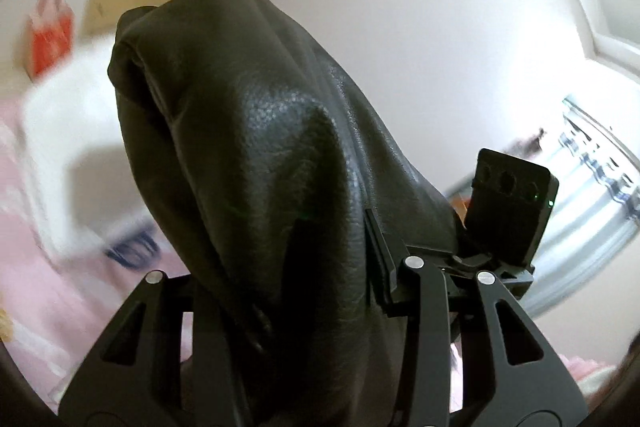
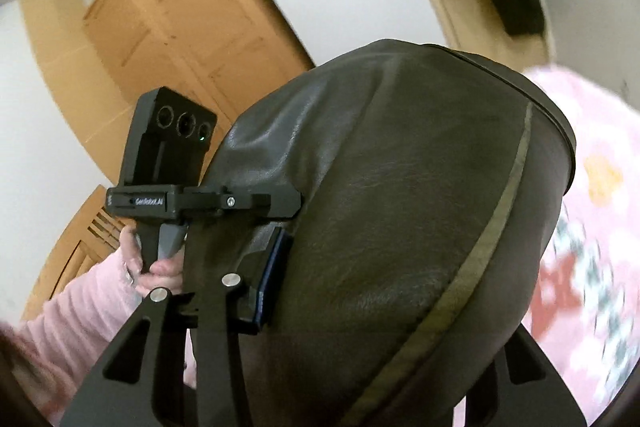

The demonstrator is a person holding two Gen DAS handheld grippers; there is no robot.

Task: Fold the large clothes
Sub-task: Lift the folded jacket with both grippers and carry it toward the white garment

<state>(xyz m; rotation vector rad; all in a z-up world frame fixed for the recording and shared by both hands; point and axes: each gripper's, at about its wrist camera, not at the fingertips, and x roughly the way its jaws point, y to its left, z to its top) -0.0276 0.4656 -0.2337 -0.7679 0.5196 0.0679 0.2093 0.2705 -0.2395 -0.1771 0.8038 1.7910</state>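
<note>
Both claws hold one large dark leather-like garment raised in the air, so that it drapes over the fingers and hangs free; lifting it by two separate points is presumably meant to let it spread out and straighten ahead of a fold. The left claw is pinching a bunched fold of the garment, which fills the gap between its fingers. The right claw likewise grips the garment, its near finger pad pressed against the material; the far finger is largely hidden, so the pinch is judged rather than fully seen. The left wrist view shows the right claw's camera block just beside the garment, plus a blurred pink bed cover. The right wrist view alone shows the person's hand in a pink sleeve, a wooden door, and a pale seam strip on the garment.
</note>
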